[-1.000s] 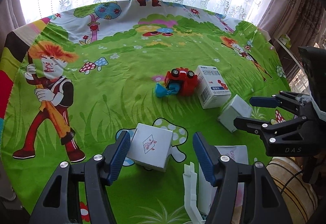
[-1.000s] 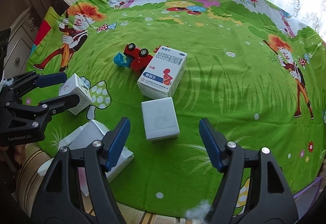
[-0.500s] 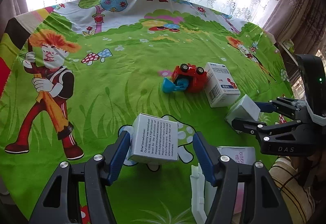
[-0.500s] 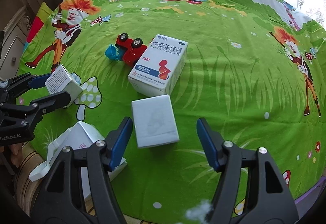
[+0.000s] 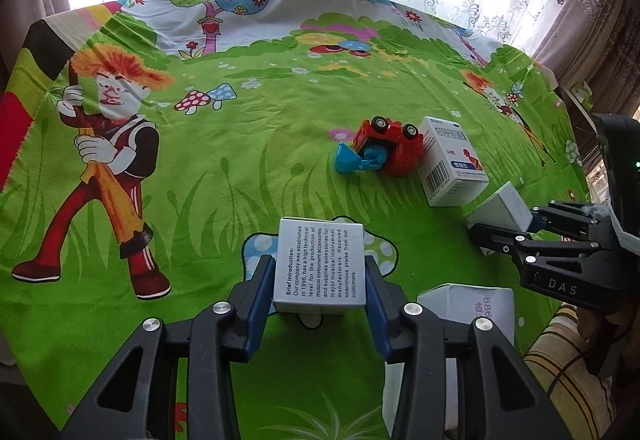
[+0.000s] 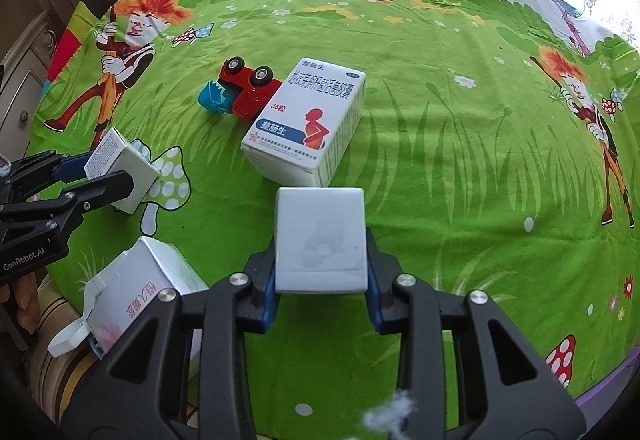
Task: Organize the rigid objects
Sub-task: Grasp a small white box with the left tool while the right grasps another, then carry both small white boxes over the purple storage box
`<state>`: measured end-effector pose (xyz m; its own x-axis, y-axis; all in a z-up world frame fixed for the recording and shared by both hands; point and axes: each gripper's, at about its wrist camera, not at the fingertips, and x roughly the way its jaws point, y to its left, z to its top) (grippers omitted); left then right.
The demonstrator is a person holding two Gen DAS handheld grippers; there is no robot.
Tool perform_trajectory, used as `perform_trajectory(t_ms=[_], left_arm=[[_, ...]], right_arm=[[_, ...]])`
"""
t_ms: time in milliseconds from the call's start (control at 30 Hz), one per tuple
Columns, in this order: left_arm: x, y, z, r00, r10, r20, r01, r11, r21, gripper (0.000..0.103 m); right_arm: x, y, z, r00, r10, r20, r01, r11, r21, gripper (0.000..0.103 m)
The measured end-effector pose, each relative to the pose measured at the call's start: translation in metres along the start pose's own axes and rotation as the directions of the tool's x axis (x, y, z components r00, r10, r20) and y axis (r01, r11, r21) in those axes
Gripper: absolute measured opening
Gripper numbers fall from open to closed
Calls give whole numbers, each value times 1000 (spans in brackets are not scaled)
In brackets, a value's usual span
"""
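In the left wrist view, the left gripper (image 5: pixel 320 280) is clamping a white printed box (image 5: pixel 320 270) between its blue pads above the green cartoon tablecloth (image 5: pixel 224 168), with a red toy truck (image 5: pixel 390 152) lying overturned against a medicine box (image 5: pixel 452 164) farther back. In the right wrist view, the right gripper (image 6: pixel 320 276) is gripping a plain white box (image 6: pixel 321 240) just in front of that medicine box, while an open white carton (image 6: pixel 140 292) is sitting at the near left table edge.
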<state>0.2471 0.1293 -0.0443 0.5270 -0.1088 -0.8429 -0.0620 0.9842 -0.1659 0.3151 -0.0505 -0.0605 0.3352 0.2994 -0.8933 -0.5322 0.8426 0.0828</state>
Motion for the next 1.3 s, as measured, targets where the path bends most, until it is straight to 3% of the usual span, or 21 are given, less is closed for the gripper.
perform_trajectory(t_ms=[333, 600, 867, 1300], left_arm=[[-47, -16, -6, 995, 30, 96, -26, 999, -42, 44], [-77, -45, -19, 988, -1, 157, 11, 998, -66, 44], [-87, -80, -35, 987, -35, 158, 45, 997, -56, 44], [-95, -150, -60, 984, -130, 122, 131, 991, 6, 44]], right_arm=[[-35, -2, -15, 998, -15, 62, 14, 1000, 15, 38], [-67, -4, -35, 995, -2, 102, -1, 999, 33, 38], [-94, -13, -63, 992, 5, 130, -13, 998, 61, 38], [-139, -45, -112, 988, -50, 149, 34, 994, 107, 38]])
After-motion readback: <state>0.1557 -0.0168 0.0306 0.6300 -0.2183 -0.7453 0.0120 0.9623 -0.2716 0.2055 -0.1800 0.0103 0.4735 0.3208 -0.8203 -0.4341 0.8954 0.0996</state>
